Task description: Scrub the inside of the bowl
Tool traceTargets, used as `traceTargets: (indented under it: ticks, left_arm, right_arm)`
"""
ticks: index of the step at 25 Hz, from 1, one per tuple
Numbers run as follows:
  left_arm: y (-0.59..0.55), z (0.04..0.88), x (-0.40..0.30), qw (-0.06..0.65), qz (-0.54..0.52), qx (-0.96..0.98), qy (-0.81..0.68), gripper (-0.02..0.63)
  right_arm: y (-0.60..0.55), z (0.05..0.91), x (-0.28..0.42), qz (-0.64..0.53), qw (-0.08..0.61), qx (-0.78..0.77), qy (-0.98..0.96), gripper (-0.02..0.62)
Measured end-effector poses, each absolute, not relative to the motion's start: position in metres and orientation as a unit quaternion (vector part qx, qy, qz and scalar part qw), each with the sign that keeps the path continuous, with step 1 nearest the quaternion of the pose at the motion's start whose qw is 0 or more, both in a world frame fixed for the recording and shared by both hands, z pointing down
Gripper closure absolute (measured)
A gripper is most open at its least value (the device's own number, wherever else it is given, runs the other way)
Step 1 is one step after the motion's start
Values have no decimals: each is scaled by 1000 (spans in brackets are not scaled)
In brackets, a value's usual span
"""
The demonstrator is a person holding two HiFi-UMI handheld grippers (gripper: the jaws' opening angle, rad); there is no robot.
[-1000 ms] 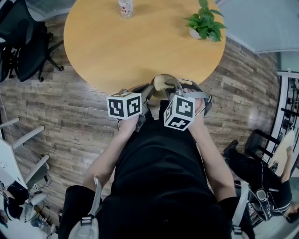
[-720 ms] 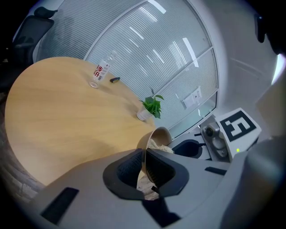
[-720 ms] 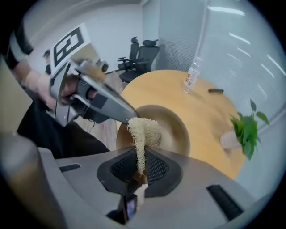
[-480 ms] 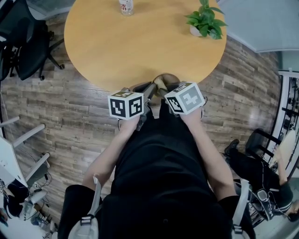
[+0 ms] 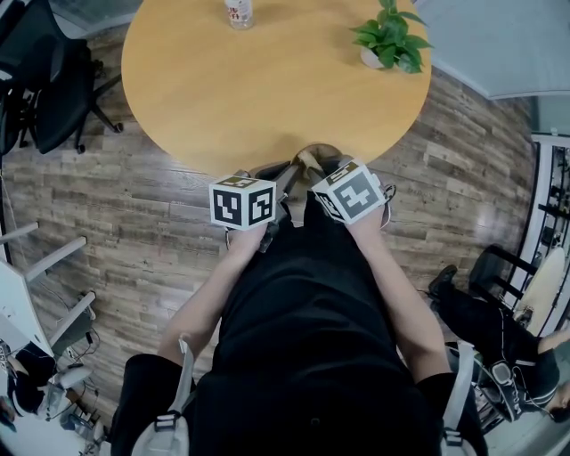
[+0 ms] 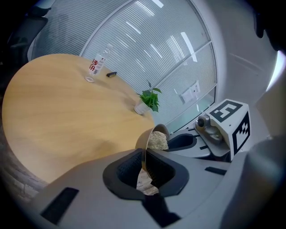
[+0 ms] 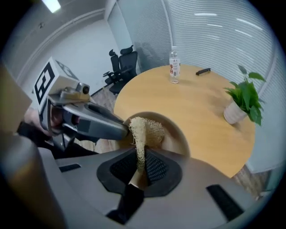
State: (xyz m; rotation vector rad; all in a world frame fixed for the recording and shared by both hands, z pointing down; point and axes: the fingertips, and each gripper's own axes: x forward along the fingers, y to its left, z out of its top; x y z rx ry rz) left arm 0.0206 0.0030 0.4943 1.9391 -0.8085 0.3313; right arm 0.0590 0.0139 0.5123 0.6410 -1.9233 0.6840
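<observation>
Head view with both gripper views, scrubbing in progress. Your right gripper point(image 7: 139, 166) has rolled about its own axis over the last second. Its marker cube point(image 5: 349, 190), which earlier showed one face squarely to the head view, now sits turned and a little nearer the table point(image 5: 267, 80). Your left gripper point(image 6: 145, 166) has hardly shifted, though its jaws have just eased open a trace with the rim of the bowl point(image 7: 178, 134) between them; the pads continue to pinch that rim from both sides. Taken together, this reads as one twisting stroke of the scrubber point(image 7: 145, 129) against the inner wall, so the task looks under way rather than finished. How much of the wall has been covered cannot be judged.

The bowl hangs in the air at the table's near edge, tipped so that its mouth faces the right gripper. The right jaws are closed tight on the scrubber's narrow lower end. Its fibrous head lies inside the bowl, against the wall on the side by the left gripper. Nothing else shows in the bowl: no water, no foam.

On the table, a bottle point(image 5: 239, 12) stands upright at the far edge; how full it is cannot be told. A potted plant point(image 5: 390, 40) stands near the far right edge, well apart from the bowl
</observation>
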Motion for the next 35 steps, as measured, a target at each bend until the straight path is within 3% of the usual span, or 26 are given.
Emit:
traceTargets:
  ticks: [8,20,25,29,35]
  left_arm:
    - [0,498,13,492,139,788,-344,575]
    - [-2,503,8,511,130,777,-344,585]
    - [-10,498,-1,493,123,779,-366,584]
    - [-13,500,-6,496,114,774,-377,584]
    - [-17,499,-10,503,97,770,-380,584]
  right_arm:
    - [7,504,69,6,600,170,-782,558]
    - [5,485,58,-129,615,126,-768,560]
    - [6,497,63,-27,595,153,-789,558]
    - [16,499,57,150,520,182,-821,558]
    - [19,498,44,303,403,221,-835,558]
